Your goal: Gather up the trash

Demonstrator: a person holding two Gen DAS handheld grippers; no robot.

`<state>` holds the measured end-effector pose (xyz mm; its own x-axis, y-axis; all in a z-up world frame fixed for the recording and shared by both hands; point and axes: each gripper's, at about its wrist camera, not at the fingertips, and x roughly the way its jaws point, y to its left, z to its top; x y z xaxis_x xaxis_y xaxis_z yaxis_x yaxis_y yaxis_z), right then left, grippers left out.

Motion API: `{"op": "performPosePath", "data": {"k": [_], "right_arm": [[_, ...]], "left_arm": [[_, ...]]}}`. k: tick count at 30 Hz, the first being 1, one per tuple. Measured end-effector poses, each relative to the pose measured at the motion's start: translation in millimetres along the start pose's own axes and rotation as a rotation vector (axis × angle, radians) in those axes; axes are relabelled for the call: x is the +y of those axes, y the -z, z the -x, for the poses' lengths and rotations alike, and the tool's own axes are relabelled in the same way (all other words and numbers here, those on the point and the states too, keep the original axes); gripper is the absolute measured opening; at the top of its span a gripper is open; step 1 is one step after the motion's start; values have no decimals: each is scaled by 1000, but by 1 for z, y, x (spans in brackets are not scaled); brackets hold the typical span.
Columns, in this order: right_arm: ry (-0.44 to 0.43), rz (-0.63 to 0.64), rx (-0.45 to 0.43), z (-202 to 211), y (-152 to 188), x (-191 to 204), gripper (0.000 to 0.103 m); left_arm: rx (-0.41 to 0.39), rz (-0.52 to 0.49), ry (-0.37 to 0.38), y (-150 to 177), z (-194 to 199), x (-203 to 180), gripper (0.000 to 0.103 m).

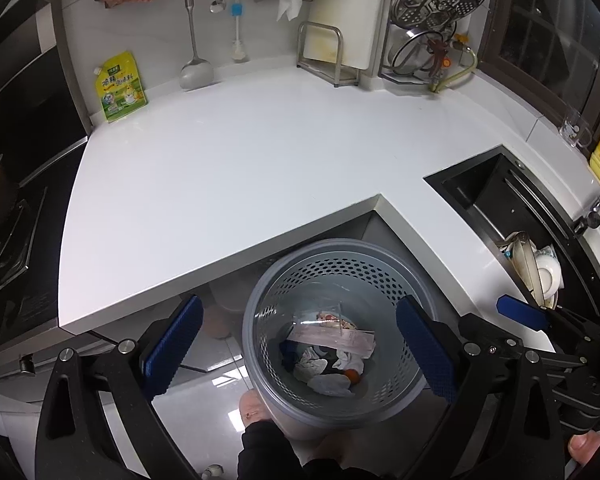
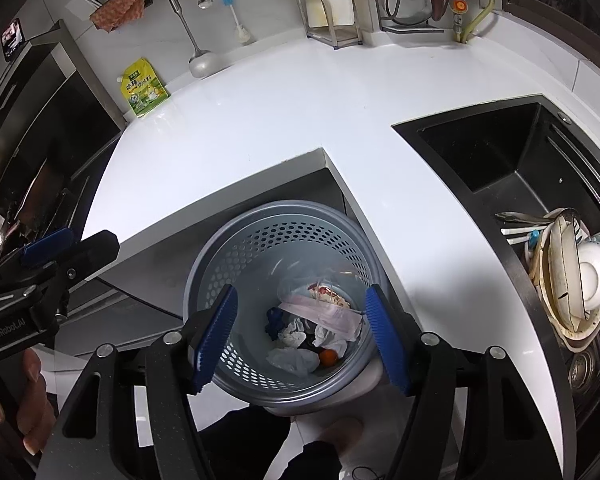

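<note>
A grey perforated trash bin [image 1: 272, 288] [image 2: 220, 256] stands on the floor below the counter's inner corner. Inside lie crumpled white tissues [image 1: 328, 384] [image 2: 292, 360], a pink wrapper [image 1: 332, 340] [image 2: 324, 312], a clear plastic cup [image 2: 320, 284], a small orange item [image 1: 351, 376] [image 2: 328, 357] and a dark blue scrap [image 2: 275, 320]. My left gripper [image 1: 300, 348] is open and empty above the bin. My right gripper [image 2: 302, 340] is open and empty above the bin. The right gripper's blue finger [image 1: 522, 314] also shows in the left wrist view.
White L-shaped counter [image 1: 228, 160] [image 2: 260, 120] bears a yellow-green pouch [image 1: 120, 88] [image 2: 145, 88] against the back wall. A black sink [image 1: 500, 196] [image 2: 500, 148] with stacked dirty dishes [image 2: 572, 272] lies right. A stove [image 1: 4, 232] lies left. Feet show beside the bin.
</note>
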<state>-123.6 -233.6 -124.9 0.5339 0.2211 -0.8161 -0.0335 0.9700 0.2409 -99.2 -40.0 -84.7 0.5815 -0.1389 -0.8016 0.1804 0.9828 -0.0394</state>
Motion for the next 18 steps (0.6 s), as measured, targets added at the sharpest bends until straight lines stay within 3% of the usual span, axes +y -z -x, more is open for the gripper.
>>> {"op": "performPosePath", "data": {"k": [18], "right_arm": [[2,30,-19,12,-1,8,66]], "left_arm": [[-27,12,-9,2,13,3,95]]}}
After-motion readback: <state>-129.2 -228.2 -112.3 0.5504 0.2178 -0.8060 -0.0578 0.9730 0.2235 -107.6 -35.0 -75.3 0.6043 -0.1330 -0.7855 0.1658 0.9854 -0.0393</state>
